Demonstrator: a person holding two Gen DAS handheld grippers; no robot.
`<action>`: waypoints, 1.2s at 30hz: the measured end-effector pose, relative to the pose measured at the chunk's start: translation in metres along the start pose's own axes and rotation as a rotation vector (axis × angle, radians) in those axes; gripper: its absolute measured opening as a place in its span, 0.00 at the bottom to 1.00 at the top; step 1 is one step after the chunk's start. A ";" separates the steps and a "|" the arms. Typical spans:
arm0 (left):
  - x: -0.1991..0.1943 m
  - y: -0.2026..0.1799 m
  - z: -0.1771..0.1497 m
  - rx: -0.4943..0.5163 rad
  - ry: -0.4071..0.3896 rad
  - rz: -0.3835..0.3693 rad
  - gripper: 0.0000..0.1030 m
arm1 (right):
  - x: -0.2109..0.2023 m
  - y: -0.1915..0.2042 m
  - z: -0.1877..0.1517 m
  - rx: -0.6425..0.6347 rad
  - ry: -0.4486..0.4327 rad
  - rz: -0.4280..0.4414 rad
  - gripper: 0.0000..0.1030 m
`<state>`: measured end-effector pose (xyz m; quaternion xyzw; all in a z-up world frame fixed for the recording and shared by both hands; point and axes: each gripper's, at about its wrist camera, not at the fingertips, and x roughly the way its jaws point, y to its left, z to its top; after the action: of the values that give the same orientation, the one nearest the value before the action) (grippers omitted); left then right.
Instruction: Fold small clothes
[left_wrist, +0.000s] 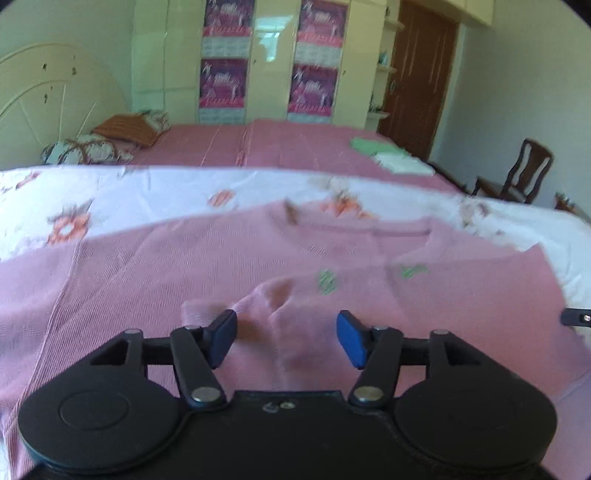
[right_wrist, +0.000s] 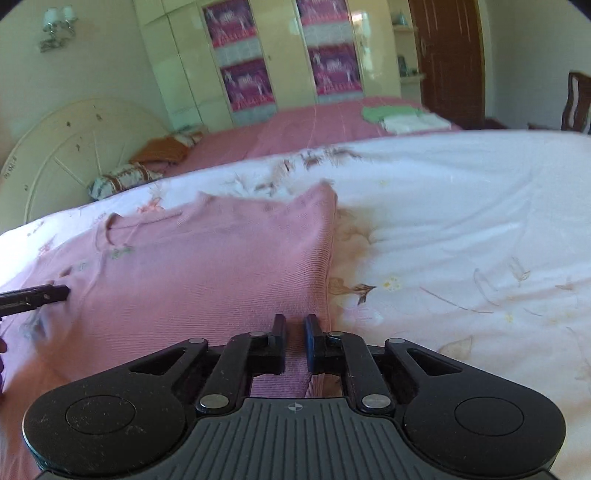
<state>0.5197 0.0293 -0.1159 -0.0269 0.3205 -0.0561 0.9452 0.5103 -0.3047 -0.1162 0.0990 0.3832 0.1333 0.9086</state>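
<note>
Garment first: a pink ribbed knit top with small green embroidered marks (left_wrist: 332, 258) lies spread on the white floral bedsheet (right_wrist: 461, 221) of the near bed, neckline away from the cameras, its right side edge running straight up the sheet in the right wrist view. The right gripper (right_wrist: 295, 341) has its jaws drawn narrow with pink ribbed cloth lying between the pads at the hem corner near that edge; this looks like a pinch on the fabric, though whether both layers are caught cannot be told. The left gripper (left_wrist: 286, 338) stands about half open over a raised pucker of the same top (left_wrist: 273, 299), its blue pads either side of the bump and not pressing it. Judging from this, the step in hand is taking hold of the lower edge for a fold. To do it well, the left gripper should settle lower so both pads bracket the ridge of cloth before closing, and take only the top, not the sheet beneath. Both holds should sit level along the hem, so the fold line comes out straight. The lift ought to be gentle and even; a one-sided pull would skew the knit, which looks soft and stretchy. Folded green and white clothes (left_wrist: 388, 155) rest on the far pink bedspread (left_wrist: 258, 144), well apart.
</note>
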 end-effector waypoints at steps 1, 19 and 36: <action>-0.003 -0.006 -0.002 0.034 -0.022 0.019 0.72 | -0.002 0.002 0.005 0.014 -0.019 -0.005 0.10; -0.171 0.182 -0.107 -0.402 -0.049 0.311 0.68 | -0.057 0.031 -0.052 0.077 -0.096 0.022 0.53; -0.217 0.446 -0.149 -1.155 -0.316 0.200 0.62 | -0.066 0.163 -0.050 0.214 -0.118 -0.038 0.53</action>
<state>0.2978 0.4967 -0.1416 -0.5134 0.1558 0.2208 0.8145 0.4021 -0.1678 -0.0603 0.1958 0.3432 0.0681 0.9161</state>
